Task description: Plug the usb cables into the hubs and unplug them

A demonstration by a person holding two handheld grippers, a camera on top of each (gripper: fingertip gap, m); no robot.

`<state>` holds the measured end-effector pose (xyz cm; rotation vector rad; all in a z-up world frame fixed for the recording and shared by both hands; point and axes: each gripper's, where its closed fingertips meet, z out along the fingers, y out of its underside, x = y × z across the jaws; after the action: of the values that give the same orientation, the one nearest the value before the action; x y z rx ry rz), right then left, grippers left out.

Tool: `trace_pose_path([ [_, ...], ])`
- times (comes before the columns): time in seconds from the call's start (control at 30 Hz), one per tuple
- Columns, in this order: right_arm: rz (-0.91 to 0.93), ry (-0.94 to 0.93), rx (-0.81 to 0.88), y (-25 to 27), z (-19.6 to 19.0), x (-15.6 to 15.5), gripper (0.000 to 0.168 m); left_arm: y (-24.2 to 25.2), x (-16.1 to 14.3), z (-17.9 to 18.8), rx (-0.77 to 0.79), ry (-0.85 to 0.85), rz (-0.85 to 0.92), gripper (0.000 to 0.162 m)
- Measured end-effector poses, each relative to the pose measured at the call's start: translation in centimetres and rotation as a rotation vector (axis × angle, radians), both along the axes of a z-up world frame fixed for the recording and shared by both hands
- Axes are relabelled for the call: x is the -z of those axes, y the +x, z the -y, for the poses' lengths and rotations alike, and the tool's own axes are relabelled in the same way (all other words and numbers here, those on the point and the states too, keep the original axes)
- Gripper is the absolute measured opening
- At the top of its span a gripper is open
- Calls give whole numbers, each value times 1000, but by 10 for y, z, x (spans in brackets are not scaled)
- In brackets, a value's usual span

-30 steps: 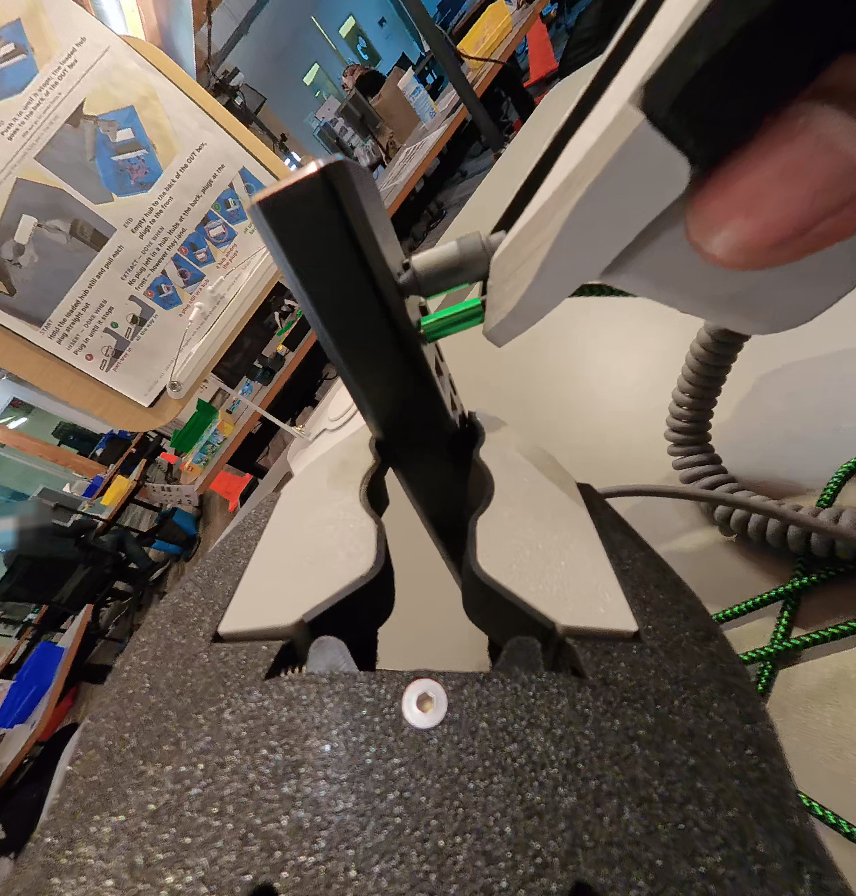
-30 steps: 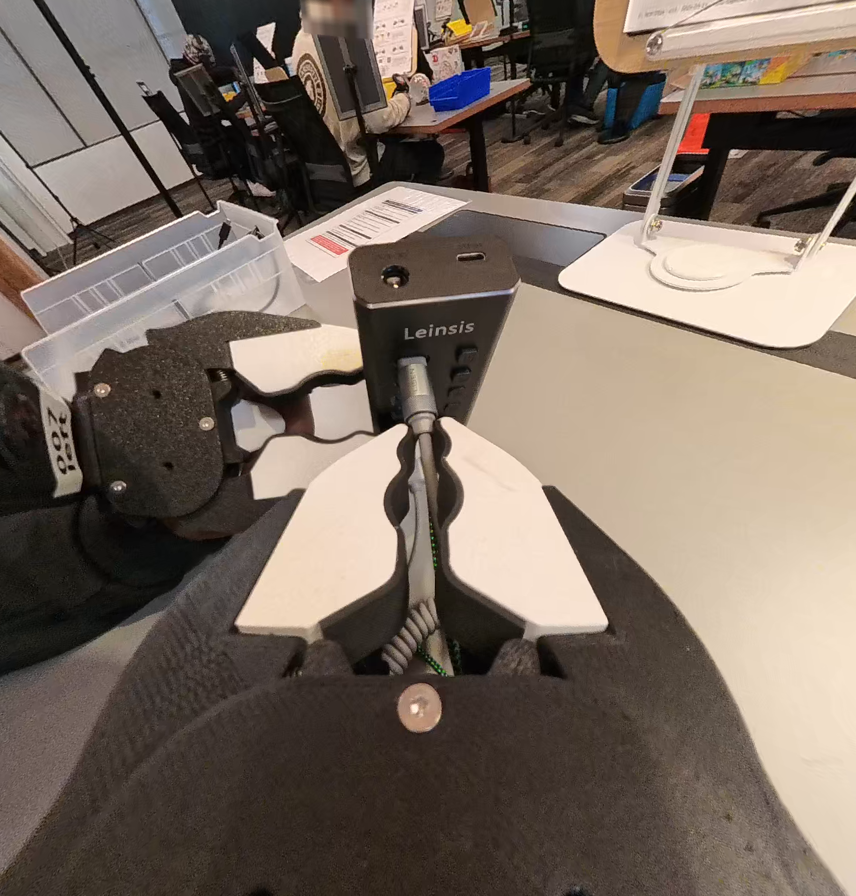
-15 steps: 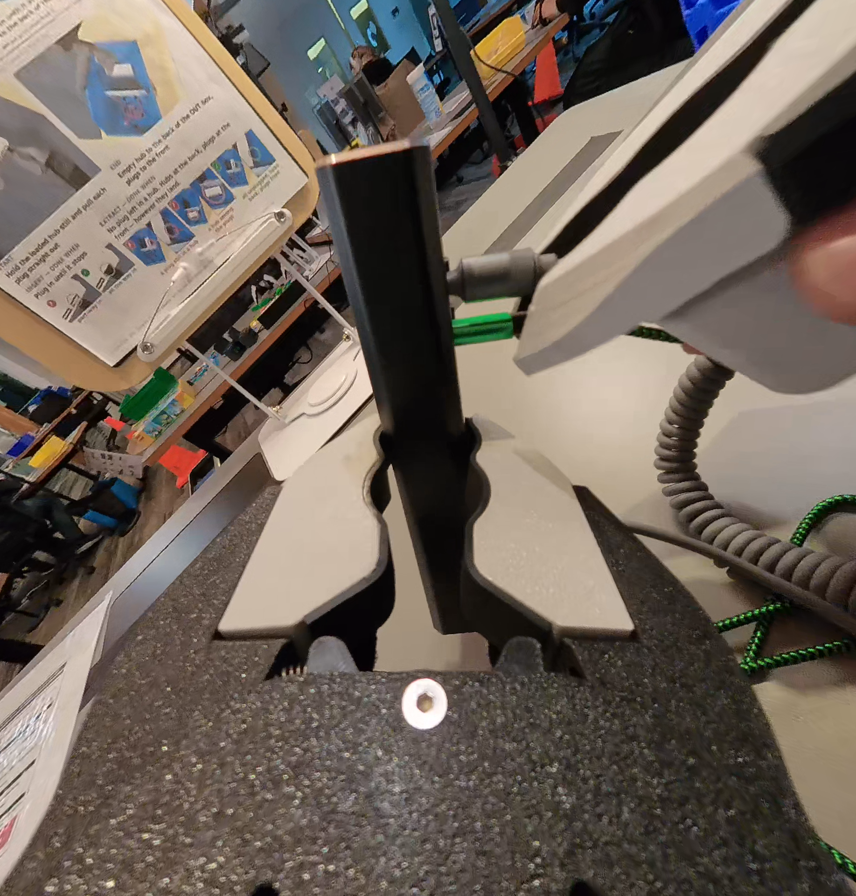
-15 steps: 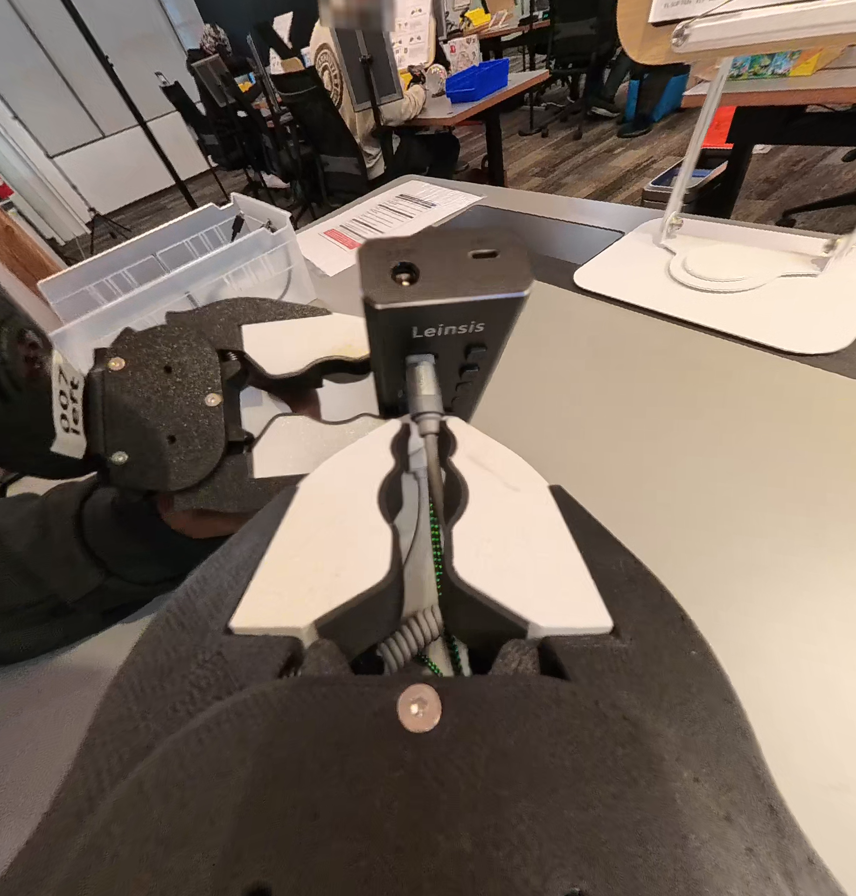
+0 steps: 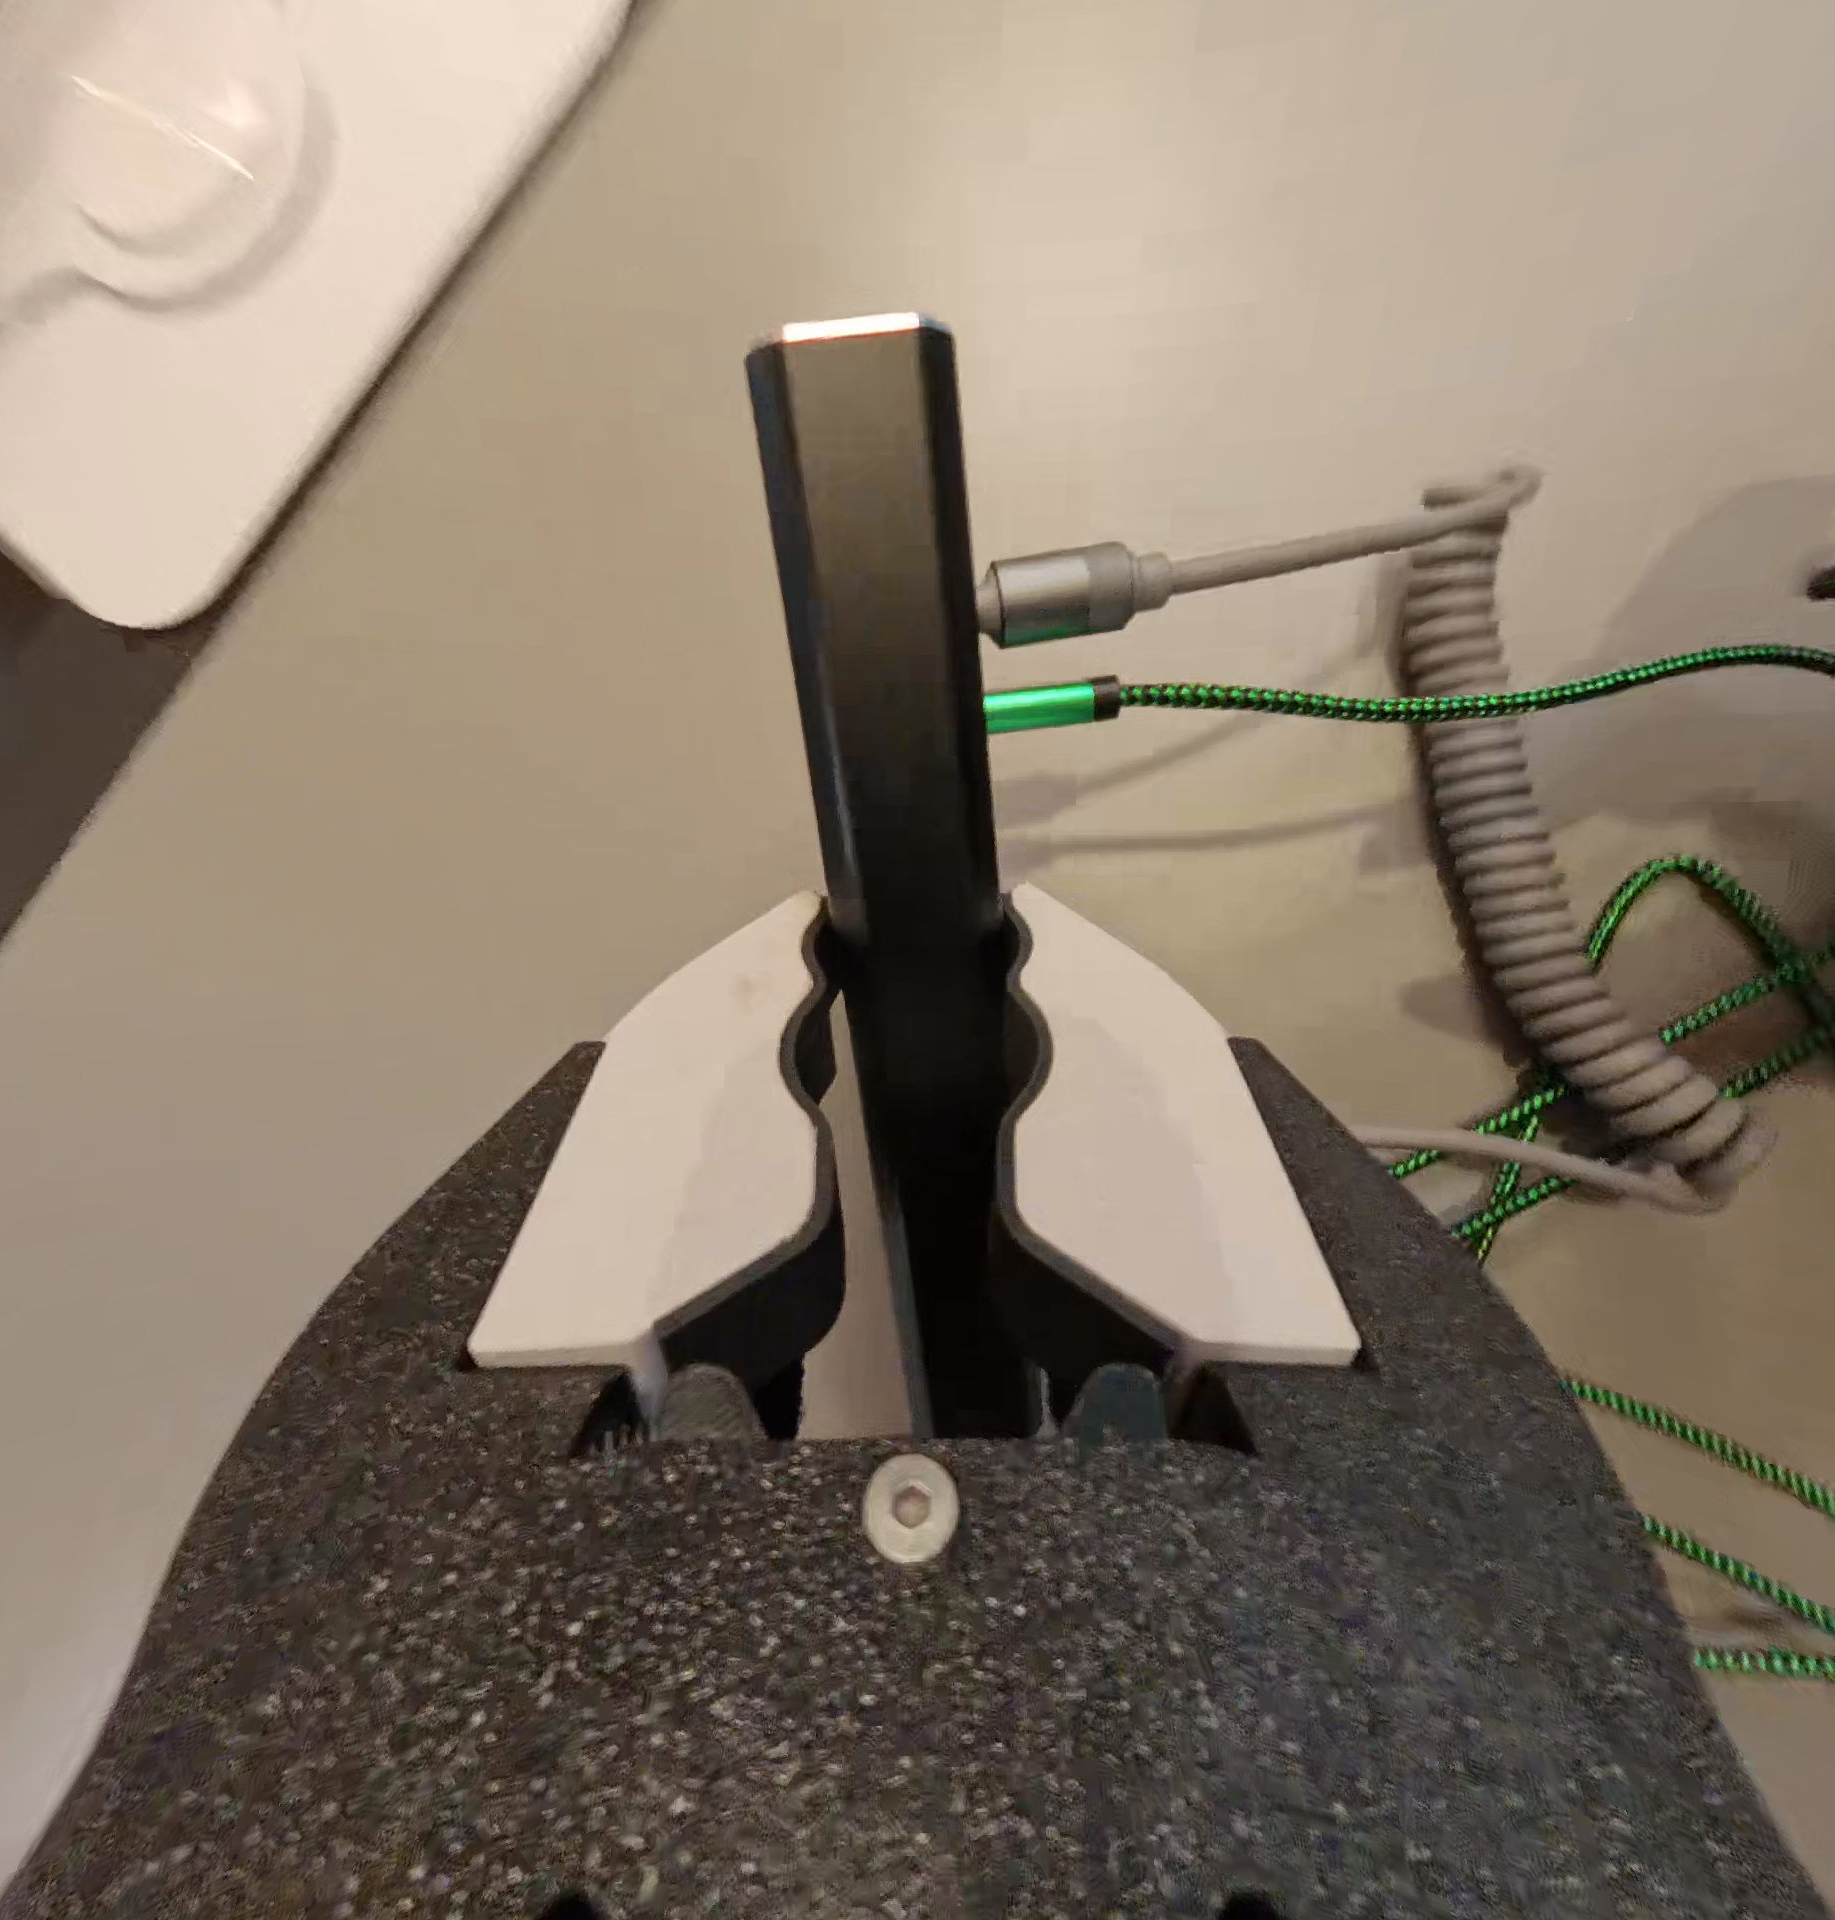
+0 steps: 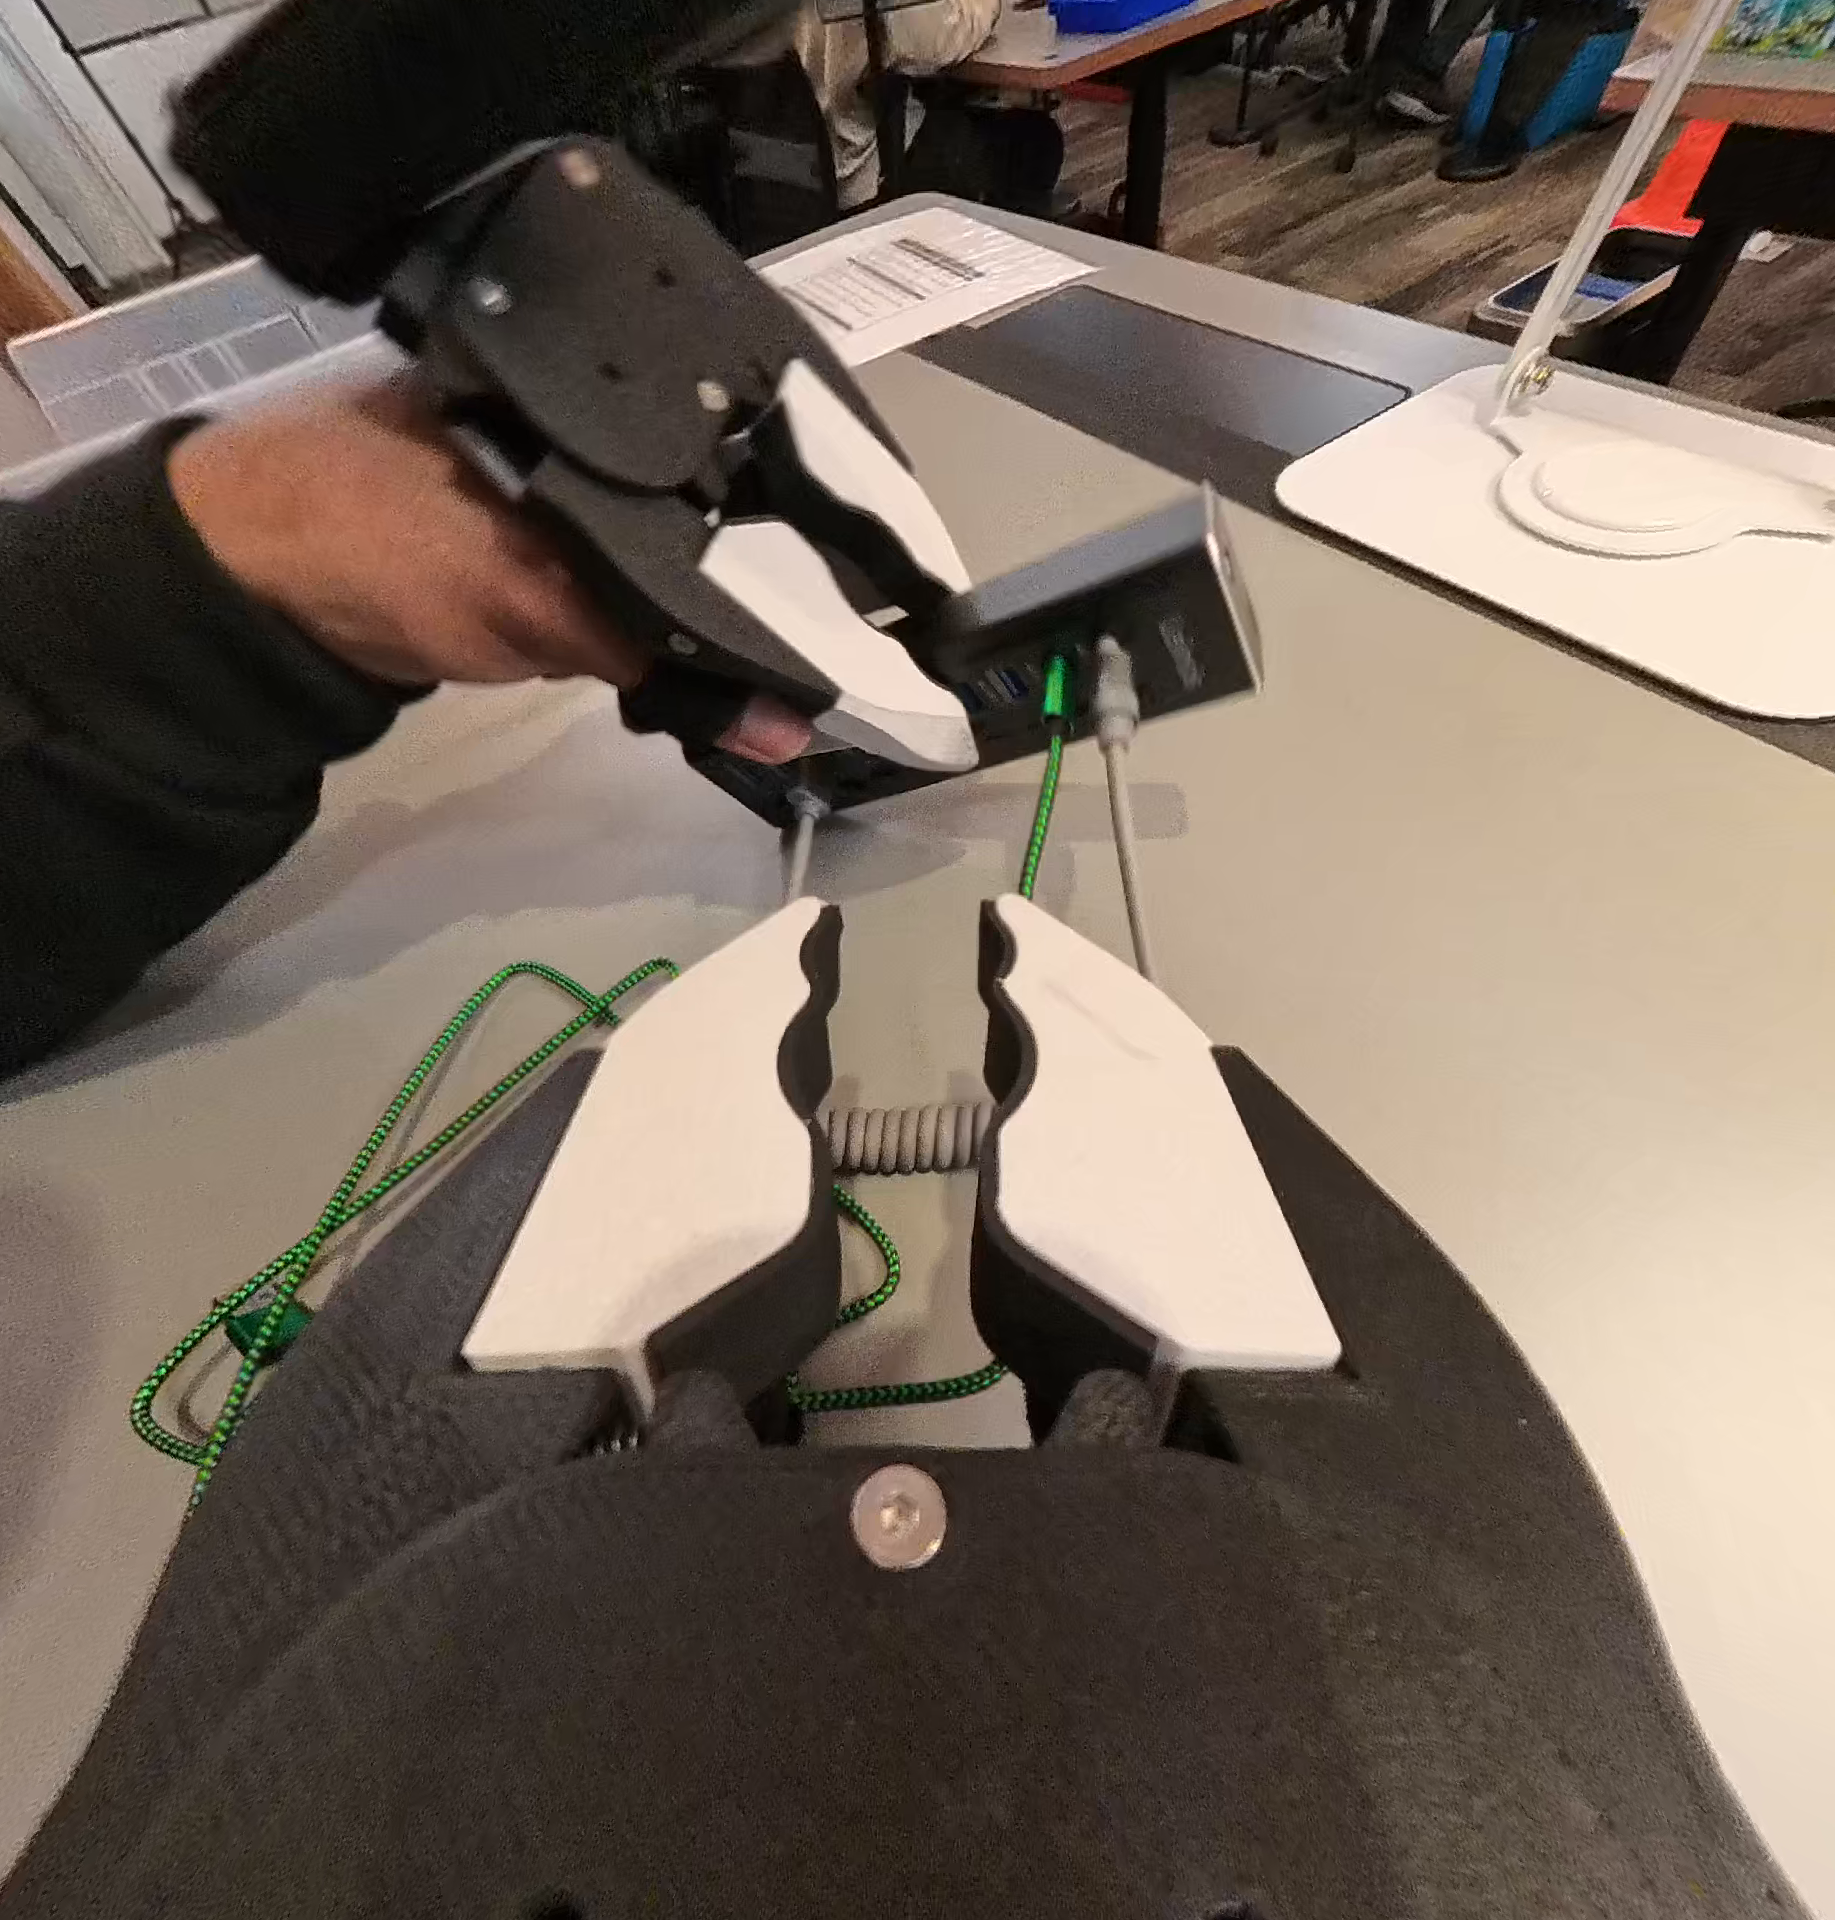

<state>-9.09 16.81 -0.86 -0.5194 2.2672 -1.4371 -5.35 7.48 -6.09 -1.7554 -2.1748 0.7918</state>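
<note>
Hub (image 5: 882, 644) clamped lengthwise in left tool (image 5: 915, 920), pointing forward; right tool (image 6: 910, 920) apart

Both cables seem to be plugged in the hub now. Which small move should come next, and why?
Probably bring the open right tongs forward onto the grey plug and close. The left tongs grip the hub, and the grey plug and the green plug both sit in its ports, so unplugging remains and the right tongs hold nothing.
</note>
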Motion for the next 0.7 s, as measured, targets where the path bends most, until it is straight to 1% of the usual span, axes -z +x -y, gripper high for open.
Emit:
trace_pose_path([
  [0.1, -19, 8, -6, -1, -1, 7, 24, -6, 17, 2, 42, 60, 118, 28],
  [0.17, -21, 9, -5, -3, -2, 9, 23, -10, 23, 1, 64, 79, 161, 28],
  [0.3, -17, 11, -13, -6, -4, 13, 22, -13, 25, 2, 82, 103, 180, 29],
  [0.33, -19, 13, -11, -7, -4, 15, 21, -14, 23, 3, 78, 102, 166, 33],
  [0.43, -15, 9, -20, -7, -6, 15, 22, -18, 5, 12, 42, 84, 38, 52],
  [0.5, -16, 4, -26, -6, -7, 14, 21, -15, -15, 14, 18, 68, -87, 55],
  [0.57, -18, 0, -33, -5, -10, 13, 21, -3, -34, 10, -6, 58, -206, 57],
  [0.63, -21, -2, -41, -4, -12, 13, 21, 20, -46, -3, -33, 64, -291, 59],
  [0.7, -22, 0, -53, -2, -15, 13, 21, 45, -47, -29, 2, 88, -335, 61],
])
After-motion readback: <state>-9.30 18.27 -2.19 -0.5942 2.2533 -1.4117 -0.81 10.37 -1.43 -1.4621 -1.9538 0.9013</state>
